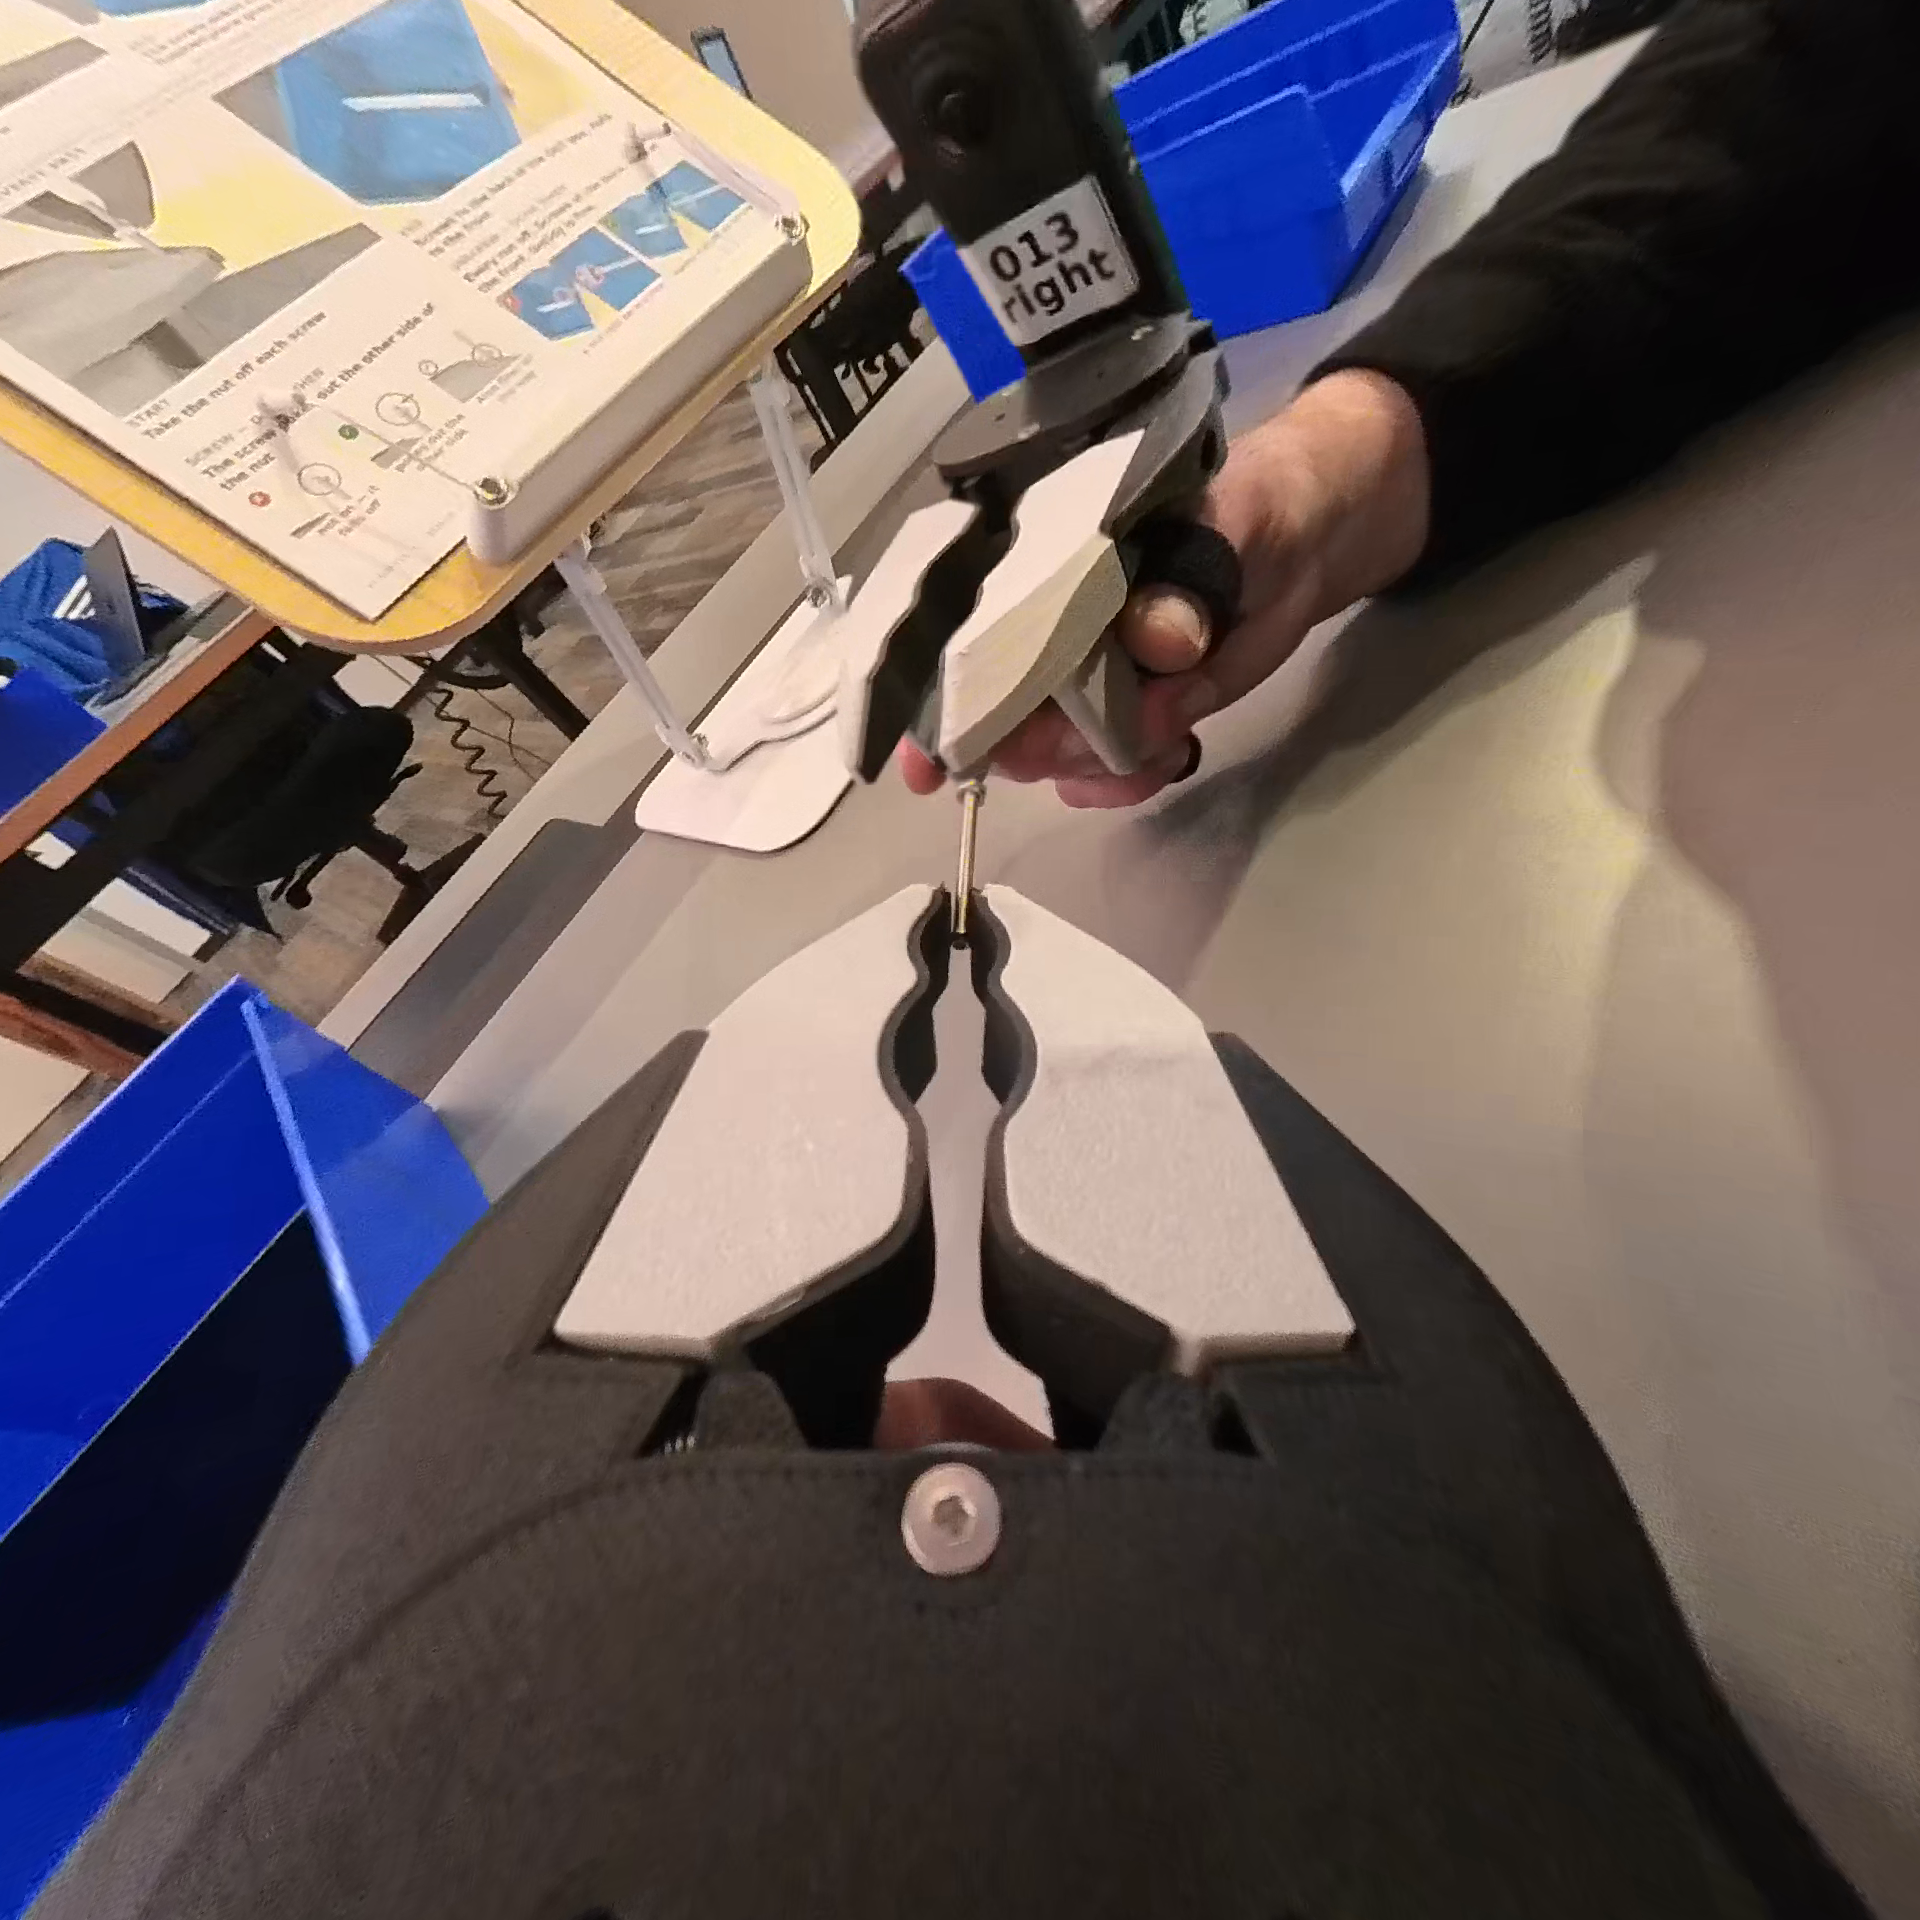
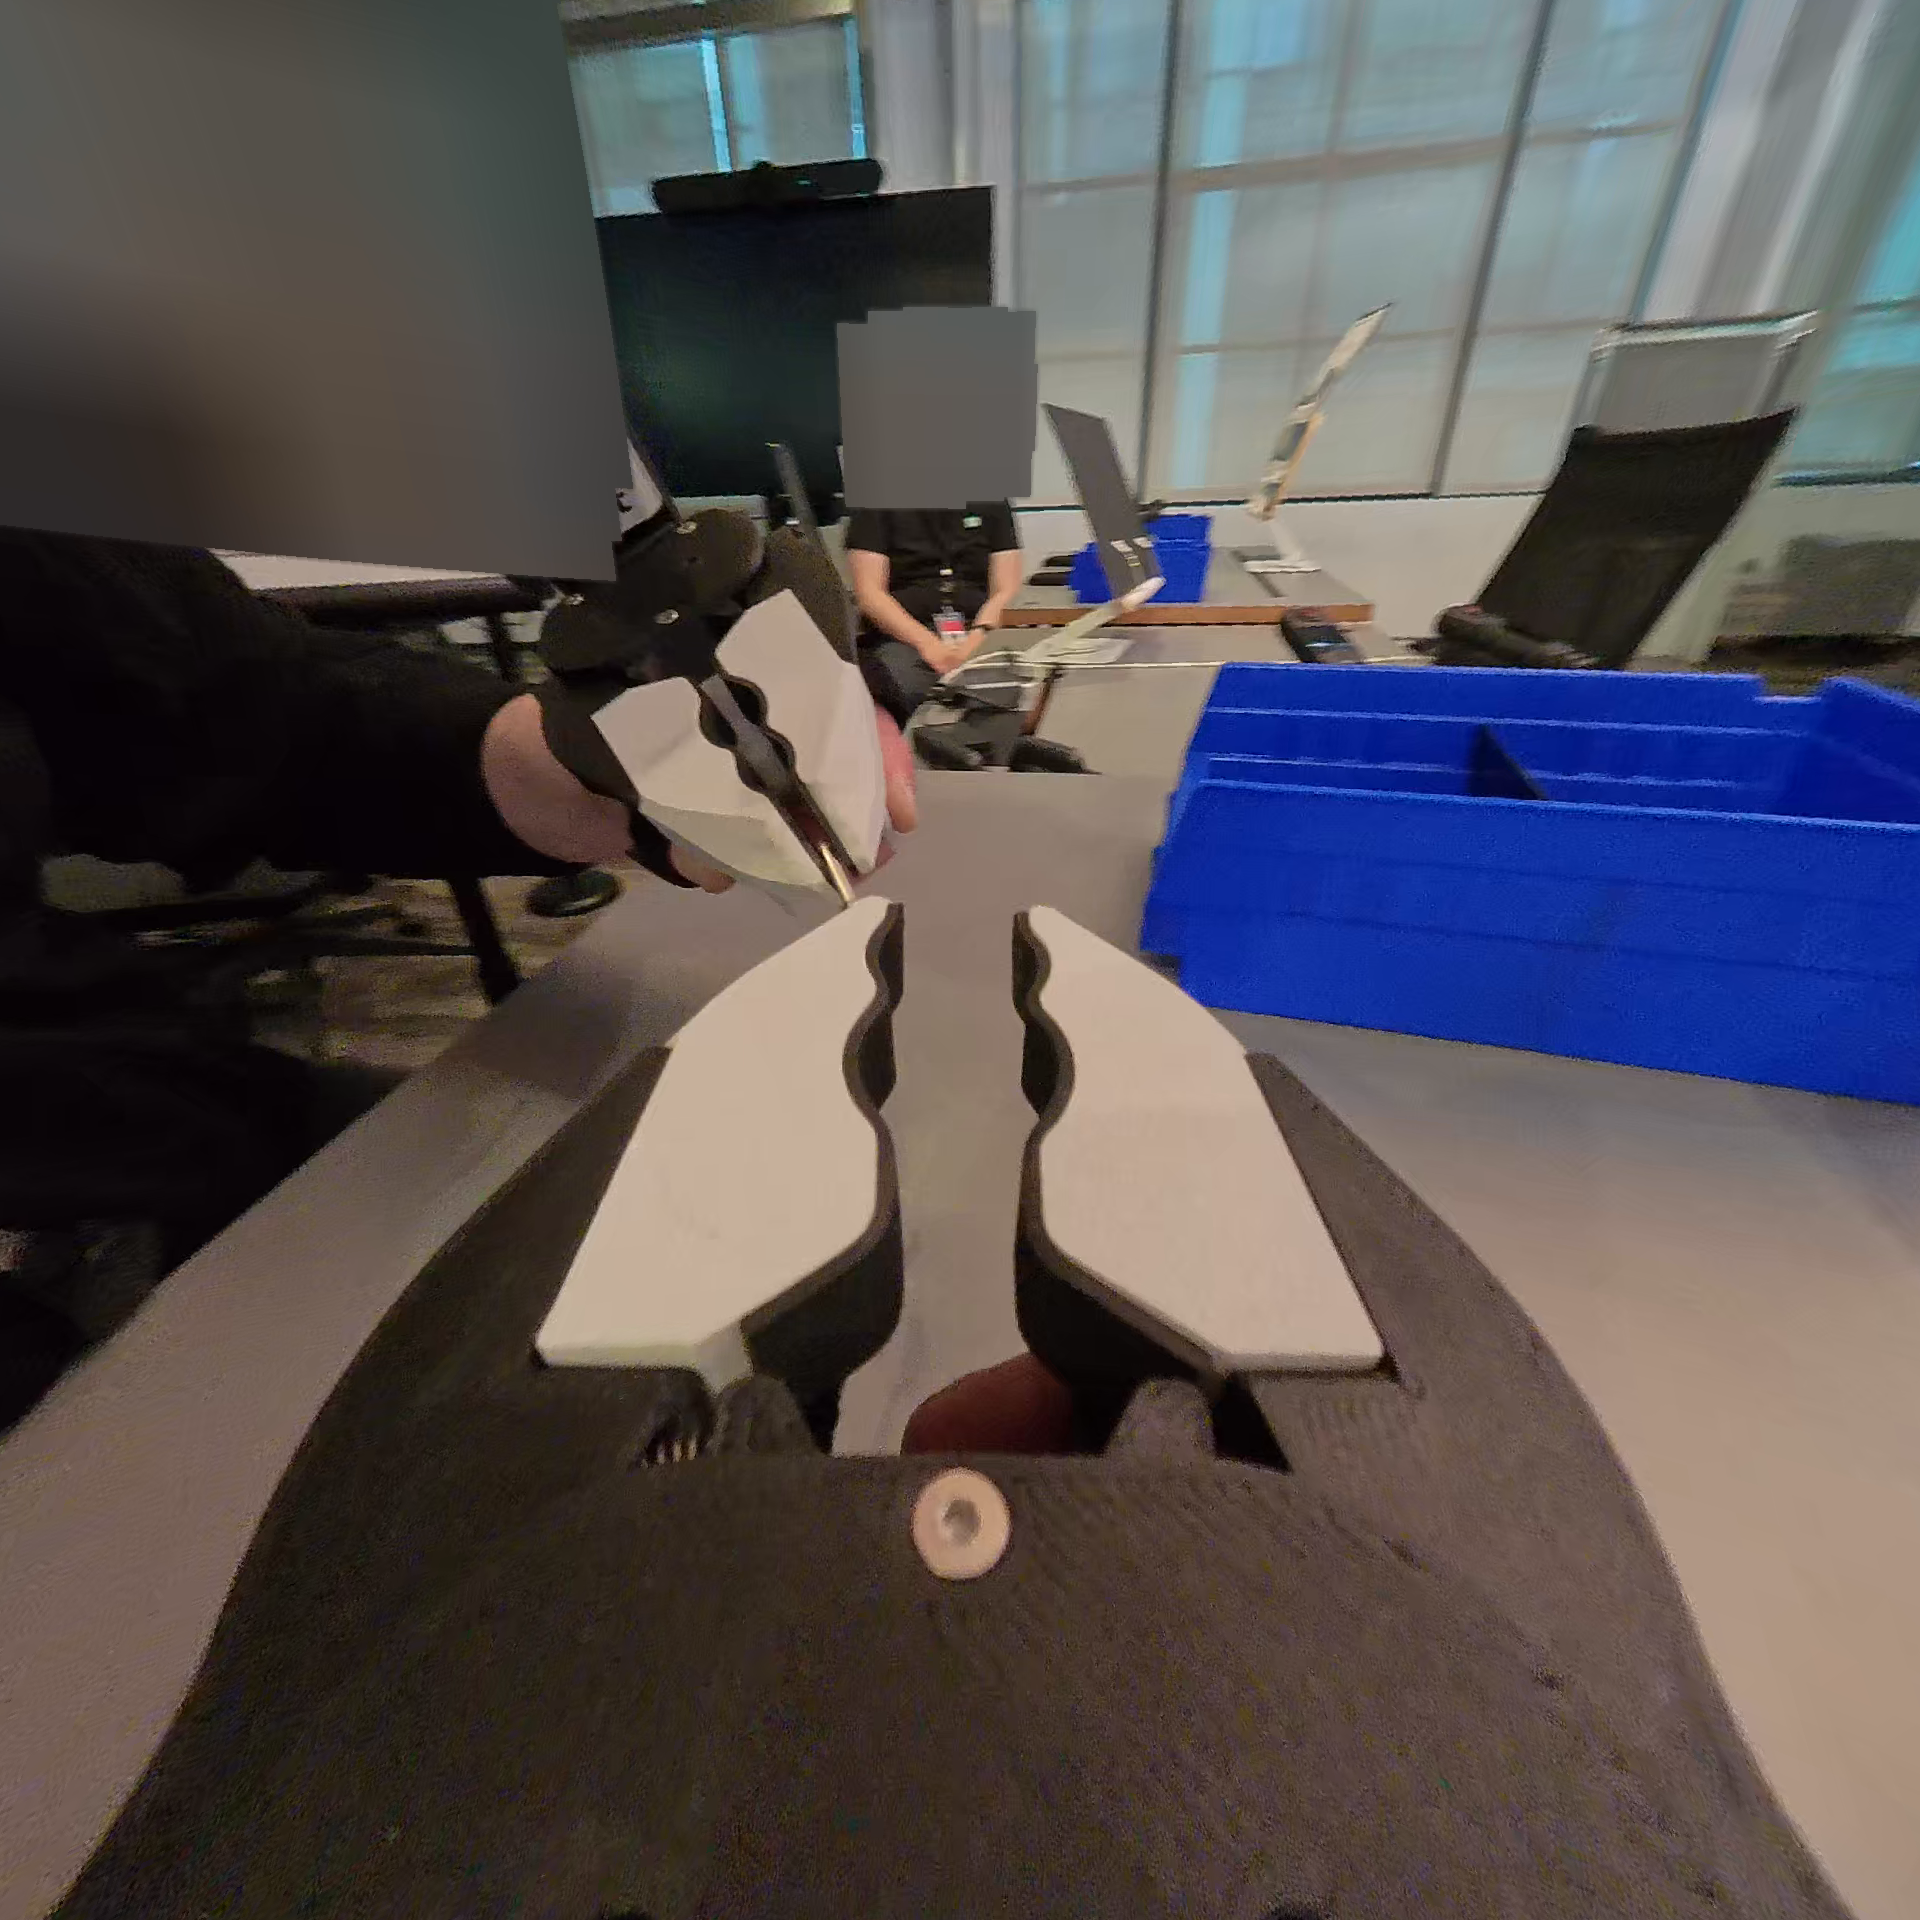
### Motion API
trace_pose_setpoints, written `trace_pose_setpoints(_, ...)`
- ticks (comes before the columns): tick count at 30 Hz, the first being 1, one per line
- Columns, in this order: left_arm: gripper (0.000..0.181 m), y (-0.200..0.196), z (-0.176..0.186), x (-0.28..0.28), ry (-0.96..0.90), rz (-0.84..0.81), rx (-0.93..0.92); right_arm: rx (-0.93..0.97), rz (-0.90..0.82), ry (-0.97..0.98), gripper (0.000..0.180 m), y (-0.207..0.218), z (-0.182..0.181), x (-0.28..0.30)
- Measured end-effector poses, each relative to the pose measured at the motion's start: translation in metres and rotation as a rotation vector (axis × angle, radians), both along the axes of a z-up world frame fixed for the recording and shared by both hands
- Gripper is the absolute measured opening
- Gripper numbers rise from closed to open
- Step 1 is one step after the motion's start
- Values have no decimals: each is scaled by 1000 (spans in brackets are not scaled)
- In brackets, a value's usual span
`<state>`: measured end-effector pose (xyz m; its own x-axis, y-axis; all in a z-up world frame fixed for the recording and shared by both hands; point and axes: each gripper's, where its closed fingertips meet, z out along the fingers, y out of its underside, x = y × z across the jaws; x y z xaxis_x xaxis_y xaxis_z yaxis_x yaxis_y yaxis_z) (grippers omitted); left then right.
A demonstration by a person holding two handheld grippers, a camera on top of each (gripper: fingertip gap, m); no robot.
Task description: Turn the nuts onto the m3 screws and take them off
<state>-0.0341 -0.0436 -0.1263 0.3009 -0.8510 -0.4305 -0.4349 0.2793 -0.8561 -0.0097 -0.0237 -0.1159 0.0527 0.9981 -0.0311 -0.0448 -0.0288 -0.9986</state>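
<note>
The left gripper (image 1: 961, 904) pinches the thin, stiff, slippery screw (image 1: 967, 852) by its end; the right gripper (image 2: 956, 920) gapes, probably nut-less.

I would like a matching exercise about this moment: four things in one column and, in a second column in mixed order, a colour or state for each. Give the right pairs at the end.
Things:
1. left claw
2. right claw
3. screw
4. bin

Colour or state:
A. open, holding nothing
B. blue
C. shut
D. thin metal, pinched at one end

Pairs: 1-C, 2-A, 3-D, 4-B
</note>
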Motion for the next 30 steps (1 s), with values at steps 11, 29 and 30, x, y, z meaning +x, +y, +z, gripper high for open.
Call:
trace_pose_setpoints(11,3,-3,-7,59,-97,-156,-57,30,-401,32,15,3,-5,69)
trace_pose_setpoints(29,3,-28,6,204,-202,-440,-134,139,-811,179,17,-31,27,197)
trace_pose_setpoints(30,3,-29,8,211,-212,-456,-150,129,-825,204,18,-34,28,204)
